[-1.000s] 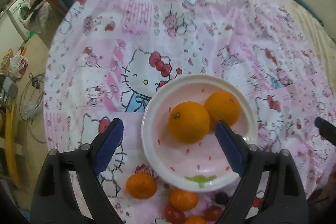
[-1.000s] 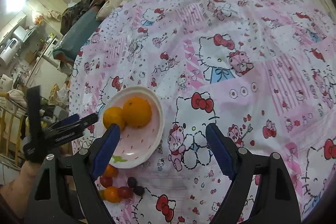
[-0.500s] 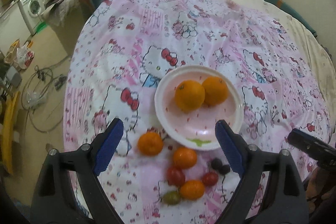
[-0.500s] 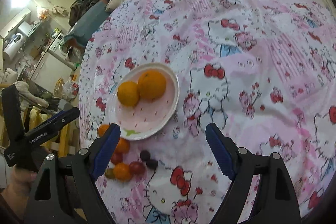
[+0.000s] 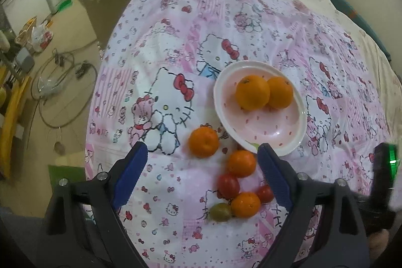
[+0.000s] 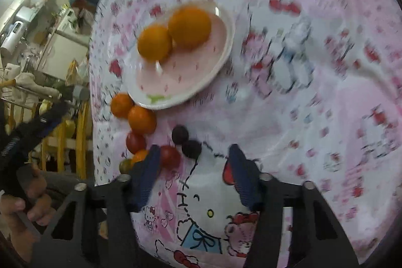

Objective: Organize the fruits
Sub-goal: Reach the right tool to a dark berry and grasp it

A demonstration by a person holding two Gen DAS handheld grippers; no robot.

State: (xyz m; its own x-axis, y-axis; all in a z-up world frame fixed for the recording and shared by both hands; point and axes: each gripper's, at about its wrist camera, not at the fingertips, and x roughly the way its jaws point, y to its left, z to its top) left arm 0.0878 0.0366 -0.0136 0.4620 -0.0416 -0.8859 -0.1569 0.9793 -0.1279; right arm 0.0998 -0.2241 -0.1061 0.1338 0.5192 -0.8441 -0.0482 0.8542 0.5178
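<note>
Both views have pulled back from the round pink-speckled white plate [image 5: 296, 137], which holds 2 oranges [image 5: 252, 95]. Ahead of the wide-open left gripper [image 5: 202, 173] lie 3 loose tangerines [image 5: 203, 141] and cherry tomatoes [image 5: 228, 185]. The right gripper [image 6: 192, 171] is closing, nothing between its blue pads; 2 dark grapes [image 6: 191, 149] sit just beyond. Picking loose fruit seems in hand; next, centring over 1 piece.

No lettering on the cartoon-cat bedsheet [image 5: 226, 16] or elsewhere is legible.
</note>
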